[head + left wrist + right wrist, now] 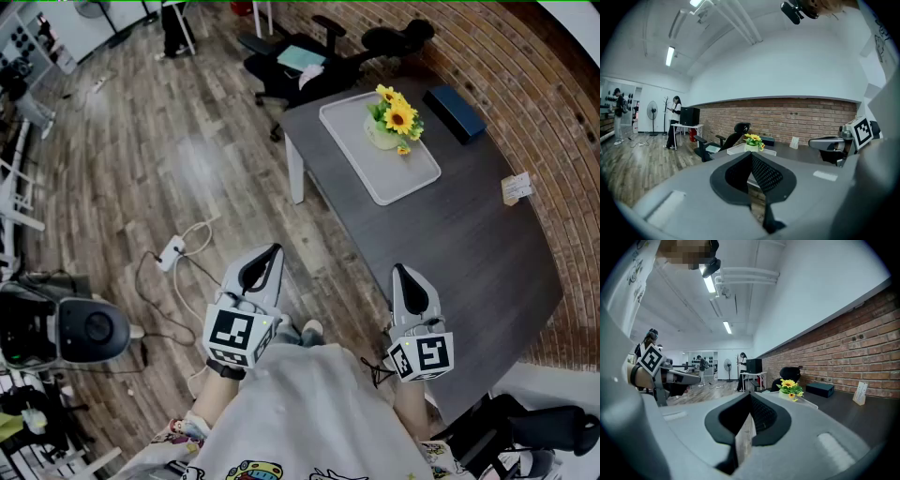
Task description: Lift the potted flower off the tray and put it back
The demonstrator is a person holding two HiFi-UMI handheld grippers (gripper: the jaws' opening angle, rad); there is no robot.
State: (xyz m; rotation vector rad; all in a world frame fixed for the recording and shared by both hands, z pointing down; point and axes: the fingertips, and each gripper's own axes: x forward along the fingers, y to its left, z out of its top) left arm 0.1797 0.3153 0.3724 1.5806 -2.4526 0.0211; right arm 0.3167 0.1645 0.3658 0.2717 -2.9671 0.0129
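The potted flower (pixel 394 122), yellow blooms in a pale pot, stands on the white tray (pixel 405 178) at the far end of the dark grey table (pixel 459 244). It also shows small and far off in the left gripper view as the potted flower (pixel 753 141) and in the right gripper view as the potted flower (pixel 790 388). My left gripper (pixel 274 251) hangs shut over the floor, well short of the table. My right gripper (pixel 401 272) is shut above the table's near edge, with nothing in it.
A dark blue box (pixel 454 112) and a small white card (pixel 516 187) lie on the table near the brick wall. Black office chairs (pixel 309 56) stand beyond the table. A power strip with cables (pixel 172 253) lies on the wooden floor. People stand far off (pixel 675 122).
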